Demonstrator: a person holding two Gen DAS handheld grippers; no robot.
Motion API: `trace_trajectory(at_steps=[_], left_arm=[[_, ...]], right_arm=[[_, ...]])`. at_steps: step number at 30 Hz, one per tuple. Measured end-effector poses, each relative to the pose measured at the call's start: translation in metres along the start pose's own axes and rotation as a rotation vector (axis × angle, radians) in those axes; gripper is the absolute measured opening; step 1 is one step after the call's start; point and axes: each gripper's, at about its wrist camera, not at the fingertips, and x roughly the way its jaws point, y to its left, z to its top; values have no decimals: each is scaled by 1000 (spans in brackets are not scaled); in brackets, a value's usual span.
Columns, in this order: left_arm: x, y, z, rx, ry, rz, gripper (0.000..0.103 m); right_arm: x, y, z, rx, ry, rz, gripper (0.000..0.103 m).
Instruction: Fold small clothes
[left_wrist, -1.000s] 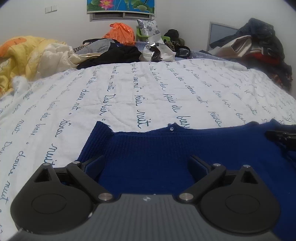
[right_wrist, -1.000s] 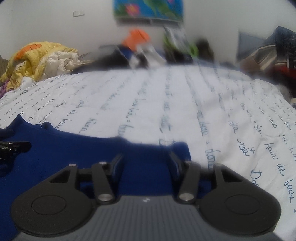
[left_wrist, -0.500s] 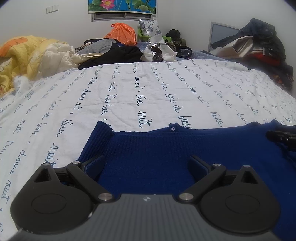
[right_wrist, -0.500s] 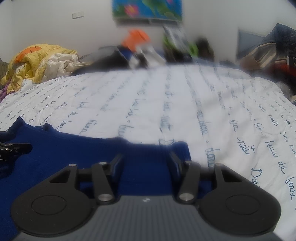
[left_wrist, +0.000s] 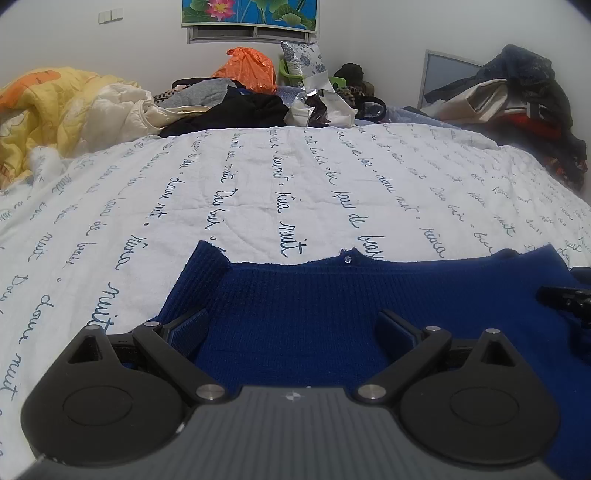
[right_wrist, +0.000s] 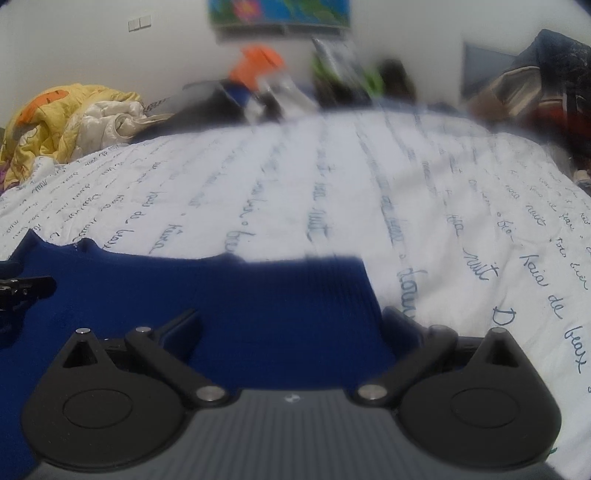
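A small dark blue knit sweater (left_wrist: 332, 295) lies flat on the white bedspread with blue script (left_wrist: 295, 177); a small button sits at its far edge. My left gripper (left_wrist: 295, 325) is open, low over the sweater's left part. My right gripper (right_wrist: 291, 325) is open, jaws spread wide, low over the sweater's right part (right_wrist: 258, 295) near its right edge. Each gripper's tip shows at the side of the other's view: the right one in the left wrist view (left_wrist: 565, 299), the left one in the right wrist view (right_wrist: 26, 288).
A yellow and cream quilt (left_wrist: 55, 110) is bunched at the far left. Dark clothes, an orange bag (left_wrist: 247, 70) and packets lie along the far edge of the bed. A heap of clothes (left_wrist: 517, 88) sits at the far right. The right wrist view is blurred.
My right gripper's jaws have spread from fairly narrow to wide open. The left gripper and the sweater have hardly moved.
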Motion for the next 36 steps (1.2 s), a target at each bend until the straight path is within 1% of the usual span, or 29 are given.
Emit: trace_trajectory(at_steps=[10,33,36], left_arm=[[-2,2,-1,-7,-4,10,97],[-3,5,-2,-13,-5,5,96],[-3,5,-1,-13,-5,5,96]], right_arm=[[-4,0,0,-6,2,-3,103],[-1,1,3,-8,8,-6,103],[2,-4,10,-24,12,34,103]])
